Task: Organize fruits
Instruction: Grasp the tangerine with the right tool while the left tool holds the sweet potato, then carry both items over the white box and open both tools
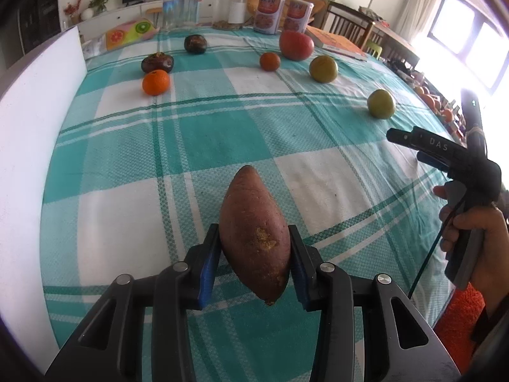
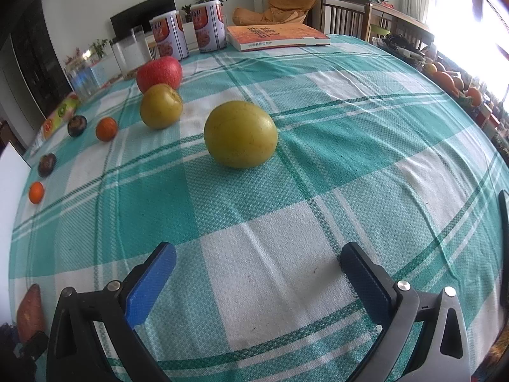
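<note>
Left wrist view. The left tongs are closed on a sweet potato, blue pads pressed to both flanks, the pointed end aimed away across the worktop near its front edge. Whether it is lifted clear of the cloth I cannot tell. Laid out in a loose arc toward the far edge: a mandarin just beside a dark mangosteen, a second mangosteen, a smaller orange fruit, a red apple, a green-yellow fruit, and another toward the right edge. The right tongs show at the right, held in a hand, above the cloth with nothing in them.

Right wrist view. The right tongs gape wide and empty; bare cloth between the pads. The nearest green-yellow fruit lies ahead of them, well apart. Behind it, a matching fruit touching or just in front of the apple.

Judgement: early to middling. Like kinds already sit roughly paired, but no tidy grouping or container is evident. The sweet potato is in hand and unplaced; most pieces seem left to sort.
</note>
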The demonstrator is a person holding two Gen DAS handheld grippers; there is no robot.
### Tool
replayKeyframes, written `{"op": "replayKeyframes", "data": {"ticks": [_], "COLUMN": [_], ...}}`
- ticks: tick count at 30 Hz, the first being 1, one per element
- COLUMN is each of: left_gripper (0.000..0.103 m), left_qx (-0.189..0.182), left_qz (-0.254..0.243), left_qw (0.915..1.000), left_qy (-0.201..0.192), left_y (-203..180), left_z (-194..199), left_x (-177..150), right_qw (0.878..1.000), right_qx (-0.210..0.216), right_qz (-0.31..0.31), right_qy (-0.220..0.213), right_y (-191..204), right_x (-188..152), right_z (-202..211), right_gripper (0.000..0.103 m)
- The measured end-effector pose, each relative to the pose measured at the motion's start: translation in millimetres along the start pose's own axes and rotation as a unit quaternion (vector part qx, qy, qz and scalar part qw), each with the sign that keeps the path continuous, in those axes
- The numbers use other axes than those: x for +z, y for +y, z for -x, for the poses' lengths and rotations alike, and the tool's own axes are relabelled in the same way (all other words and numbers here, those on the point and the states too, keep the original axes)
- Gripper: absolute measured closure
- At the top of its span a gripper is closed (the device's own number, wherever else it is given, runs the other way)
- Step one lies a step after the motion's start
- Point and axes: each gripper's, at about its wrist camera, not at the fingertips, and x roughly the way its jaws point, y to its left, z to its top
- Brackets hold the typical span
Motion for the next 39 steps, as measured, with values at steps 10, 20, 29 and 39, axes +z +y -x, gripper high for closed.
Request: {"op": "replayKeyframes", "data": {"ticks": [10,20,29,39], "left_gripper": [0.062,0.062,0.062,0.062], "left_qx": [-0.017,-0.012,-0.018,-0.029], "left_qz": [0.049,0.064,0.069,0.055], "left_qw": [0.9987,0.9979,0.9975,0.9981], "left_qy": [-0.003,-0.005,-0.003,0.005], "left_y": [19,31,33,15], "left_z": [14,27,26,27], "left_x": [-19,-31,-30,-31], "right_qw": [0.978,0.966,0.966,0.963], "right_qx": [0.147,0.122,0.050,0.066], "right_qz": [0.143,0.220,0.244,0.244], "right_qy": [0.034,0.053,0.076,0.096], "right_y": [99,216,210,200], "right_x": [30,79,97,98], "right_z": [16,-89,-115,-122], "right_gripper": [0.023,0.050,0.073,0.072]}}
